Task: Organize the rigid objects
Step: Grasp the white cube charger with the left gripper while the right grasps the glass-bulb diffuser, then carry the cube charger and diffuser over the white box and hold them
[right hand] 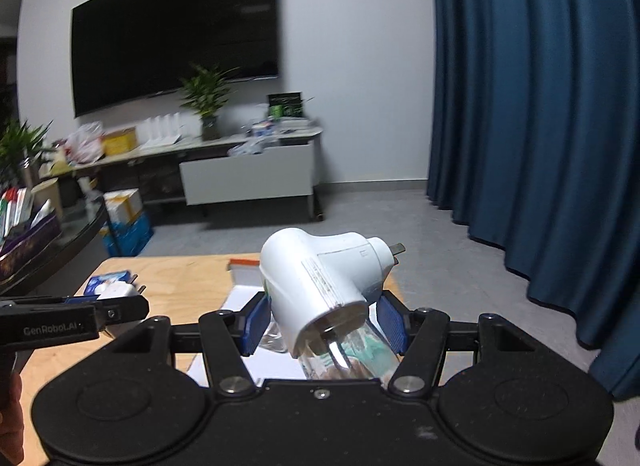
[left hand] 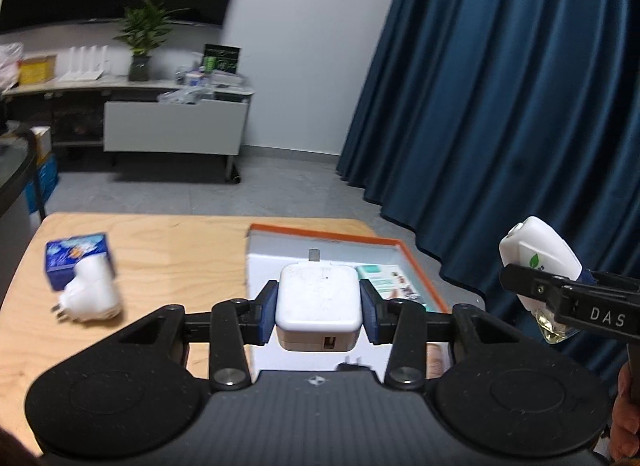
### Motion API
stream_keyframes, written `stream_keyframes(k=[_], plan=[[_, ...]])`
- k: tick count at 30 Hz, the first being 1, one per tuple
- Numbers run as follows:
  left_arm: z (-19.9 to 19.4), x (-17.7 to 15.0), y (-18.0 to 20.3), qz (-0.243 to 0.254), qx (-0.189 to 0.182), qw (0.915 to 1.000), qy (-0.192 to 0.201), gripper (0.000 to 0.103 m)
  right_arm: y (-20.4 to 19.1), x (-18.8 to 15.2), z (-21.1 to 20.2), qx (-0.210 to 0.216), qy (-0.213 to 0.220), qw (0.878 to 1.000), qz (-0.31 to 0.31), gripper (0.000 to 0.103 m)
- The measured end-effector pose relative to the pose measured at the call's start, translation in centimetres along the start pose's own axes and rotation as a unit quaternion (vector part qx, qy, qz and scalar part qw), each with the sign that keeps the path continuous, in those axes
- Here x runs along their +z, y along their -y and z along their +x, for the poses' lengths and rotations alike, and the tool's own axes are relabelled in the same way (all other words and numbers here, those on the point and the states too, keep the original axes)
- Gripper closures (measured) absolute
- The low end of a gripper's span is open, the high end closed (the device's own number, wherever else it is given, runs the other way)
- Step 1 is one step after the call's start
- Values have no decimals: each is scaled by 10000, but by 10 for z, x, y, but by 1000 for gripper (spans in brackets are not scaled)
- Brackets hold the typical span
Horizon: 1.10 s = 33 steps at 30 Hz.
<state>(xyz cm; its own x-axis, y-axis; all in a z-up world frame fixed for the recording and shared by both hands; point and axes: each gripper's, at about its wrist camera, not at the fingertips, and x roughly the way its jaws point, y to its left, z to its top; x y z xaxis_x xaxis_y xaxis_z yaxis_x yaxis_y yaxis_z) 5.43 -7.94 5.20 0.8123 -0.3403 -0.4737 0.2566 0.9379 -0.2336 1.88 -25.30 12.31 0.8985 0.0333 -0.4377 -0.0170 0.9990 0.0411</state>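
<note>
My left gripper (left hand: 319, 308) is shut on a white square power adapter (left hand: 318, 298) and holds it above an orange-rimmed white box (left hand: 416, 262) on the wooden table. My right gripper (right hand: 322, 324) is shut on a white plug-in device with a clear bottle (right hand: 316, 290), held above the same box (right hand: 240, 264); that device also shows in the left wrist view (left hand: 538, 258) at the right. A second white plug-in device (left hand: 90, 296) lies on the table against a small blue box (left hand: 76, 256).
A teal-printed packet (left hand: 384, 278) lies inside the orange-rimmed box. The wooden table (left hand: 168, 250) ends just beyond the box. A blue curtain (left hand: 500, 105) hangs to the right. A cabinet with plants and clutter (right hand: 240, 169) stands by the far wall.
</note>
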Motion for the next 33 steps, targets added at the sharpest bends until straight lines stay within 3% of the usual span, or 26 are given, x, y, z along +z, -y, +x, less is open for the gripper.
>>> stream_keyframes(k=[15, 33], plan=[[37, 39, 25, 500, 12, 9986, -169, 61, 9, 10, 23, 139, -182, 9990, 381, 33], [55, 27, 21, 369, 173, 9978, -528, 61, 11, 11, 55, 197, -405, 9983, 370, 33]])
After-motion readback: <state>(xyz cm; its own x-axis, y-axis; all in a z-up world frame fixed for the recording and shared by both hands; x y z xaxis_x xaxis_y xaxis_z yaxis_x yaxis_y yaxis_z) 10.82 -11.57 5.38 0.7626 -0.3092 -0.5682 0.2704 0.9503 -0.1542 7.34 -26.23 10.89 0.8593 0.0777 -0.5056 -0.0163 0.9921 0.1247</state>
